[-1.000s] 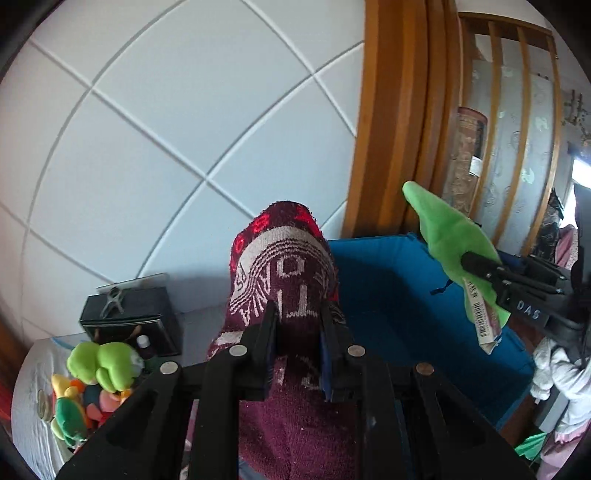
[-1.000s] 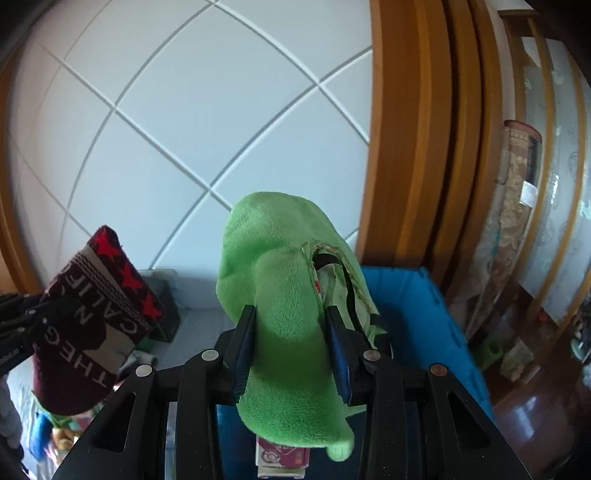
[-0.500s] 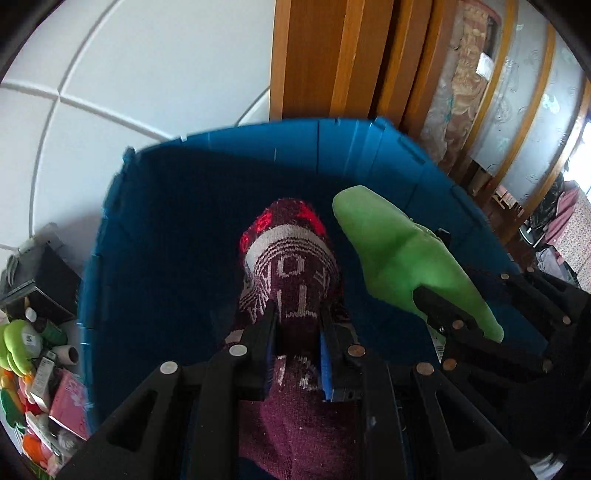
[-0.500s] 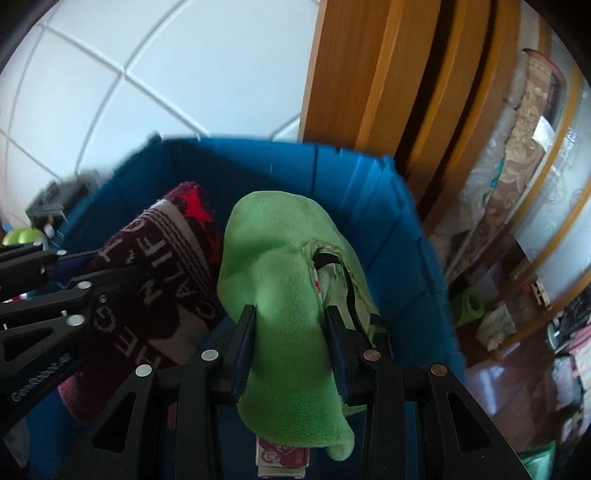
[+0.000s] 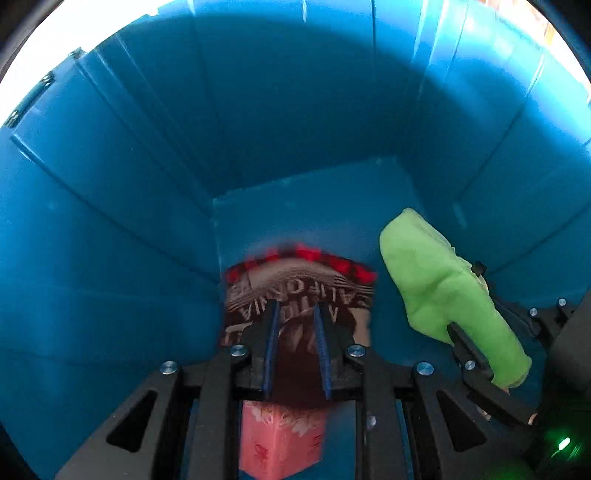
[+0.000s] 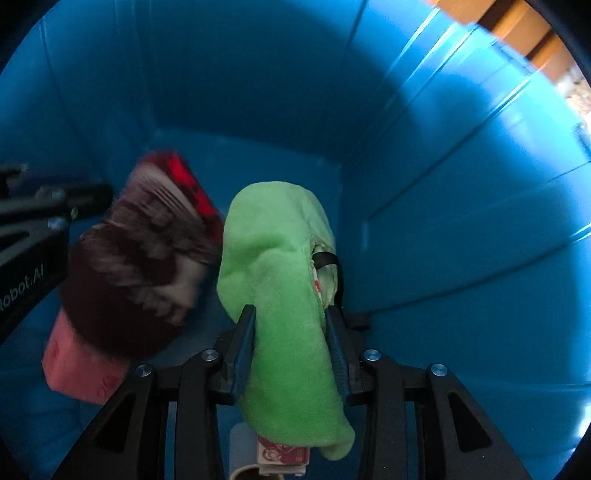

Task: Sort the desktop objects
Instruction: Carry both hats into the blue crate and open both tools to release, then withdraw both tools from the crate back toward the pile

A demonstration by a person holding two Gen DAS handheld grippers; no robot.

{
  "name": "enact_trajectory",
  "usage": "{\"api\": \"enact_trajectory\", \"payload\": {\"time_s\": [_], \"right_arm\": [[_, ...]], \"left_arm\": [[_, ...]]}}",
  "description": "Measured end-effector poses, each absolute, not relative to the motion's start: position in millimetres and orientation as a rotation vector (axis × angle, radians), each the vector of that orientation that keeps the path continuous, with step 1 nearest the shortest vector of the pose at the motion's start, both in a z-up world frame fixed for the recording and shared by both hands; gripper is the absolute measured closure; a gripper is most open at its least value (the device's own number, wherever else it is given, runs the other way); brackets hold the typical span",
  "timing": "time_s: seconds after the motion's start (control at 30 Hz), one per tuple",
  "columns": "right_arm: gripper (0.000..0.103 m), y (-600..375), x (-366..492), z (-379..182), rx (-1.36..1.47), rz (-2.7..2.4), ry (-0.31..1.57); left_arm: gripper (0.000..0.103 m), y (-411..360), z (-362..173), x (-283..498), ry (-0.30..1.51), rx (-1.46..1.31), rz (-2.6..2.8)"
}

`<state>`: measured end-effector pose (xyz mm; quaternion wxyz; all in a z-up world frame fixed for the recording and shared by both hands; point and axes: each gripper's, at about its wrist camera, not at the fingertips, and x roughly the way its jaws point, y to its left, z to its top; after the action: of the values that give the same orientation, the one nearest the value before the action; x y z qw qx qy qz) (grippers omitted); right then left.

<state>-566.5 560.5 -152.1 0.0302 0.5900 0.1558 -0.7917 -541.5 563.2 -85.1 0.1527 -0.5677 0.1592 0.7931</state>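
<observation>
Both grippers are lowered inside a deep blue bin (image 5: 295,110). My left gripper (image 5: 295,314) has its jaws parted, and the maroon lettered sock (image 5: 299,291) lies blurred below and between them, apparently loose. In the right wrist view the sock (image 6: 140,266) is blurred beside the left gripper's fingers (image 6: 74,201). My right gripper (image 6: 291,314) is shut on a green plush toy (image 6: 277,258) with a paper tag, held above the bin floor. The toy also shows in the left wrist view (image 5: 443,291).
A pink packet (image 5: 280,439) lies on the bin floor under the sock; it also shows in the right wrist view (image 6: 77,373). The bin's blue walls (image 6: 461,184) surround both grippers closely. A wooden frame (image 6: 517,22) shows above the rim.
Both grippers dropped from above the bin's rim deep into it. The left jaws opened and the sock slid down onto the pink packet. The right gripper still holds the green toy.
</observation>
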Motion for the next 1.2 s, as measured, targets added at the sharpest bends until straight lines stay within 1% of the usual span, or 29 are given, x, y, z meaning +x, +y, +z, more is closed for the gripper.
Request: {"api": "enact_trajectory", "payload": {"time_s": [0.03, 0.07, 0.1, 0.13, 0.17, 0.2, 0.23, 0.27, 0.33, 0.4, 0.43, 0.47, 0.6, 0.67, 0.8, 0.93, 1.2], "right_arm": [[0.066, 559, -564, -158, 1.838, -2.410, 0.477], [0.064, 557, -562, -163, 1.854, -2.373, 0.464], [0.062, 556, -560, -167, 1.868, -2.341, 0.433], [0.056, 555, -558, -170, 1.890, -2.313, 0.402], [0.045, 555, -555, -173, 1.920, -2.280, 0.379], [0.038, 554, -551, -175, 1.950, -2.253, 0.355], [0.027, 553, -545, -177, 1.987, -2.226, 0.339], [0.024, 553, -541, -179, 2.032, -2.188, 0.329], [0.024, 556, -531, -177, 2.087, -2.152, 0.299], [0.024, 557, -529, -164, 2.101, -2.150, 0.315], [0.021, 557, -524, -155, 2.097, -2.153, 0.329], [0.016, 560, -521, -147, 2.093, -2.154, 0.346], [0.013, 572, -517, -118, 2.074, -2.150, 0.371], [0.006, 576, -508, -101, 2.047, -2.149, 0.369], [0.004, 581, -492, -73, 1.967, -2.180, 0.368], [0.001, 580, -468, -46, 1.879, -2.204, 0.355], [0.000, 565, -419, 7, 1.634, -2.309, 0.349]], "left_arm": [[0.084, 564, -86, -540, 0.478, -1.639, 2.289], [0.079, 564, -86, -539, 0.503, -1.639, 2.306], [0.066, 564, -85, -540, 0.524, -1.639, 2.329], [0.057, 562, -84, -537, 0.528, -1.642, 2.349], [0.035, 559, -82, -532, 0.527, -1.648, 2.367], [0.023, 559, -81, -528, 0.533, -1.657, 2.385], [0.023, 555, -80, -525, 0.547, -1.669, 2.398], [0.023, 553, -79, -522, 0.564, -1.682, 2.399], [0.023, 555, -75, -512, 0.579, -1.694, 2.384], [0.023, 551, -70, -521, 0.575, -1.681, 2.362], [0.023, 549, -62, -516, 0.574, -1.666, 2.358], [0.023, 547, -54, -513, 0.569, -1.647, 2.352], [0.023, 539, -27, -495, 0.474, -1.619, 2.305], [0.023, 529, -10, -483, 0.433, -1.595, 2.301], [0.022, 508, 19, -458, 0.366, -1.524, 2.305], [0.020, 489, 52, -421, 0.349, -1.401, 2.334], [0.020, 437, 99, -356, 0.265, -1.164, 2.406]]}}
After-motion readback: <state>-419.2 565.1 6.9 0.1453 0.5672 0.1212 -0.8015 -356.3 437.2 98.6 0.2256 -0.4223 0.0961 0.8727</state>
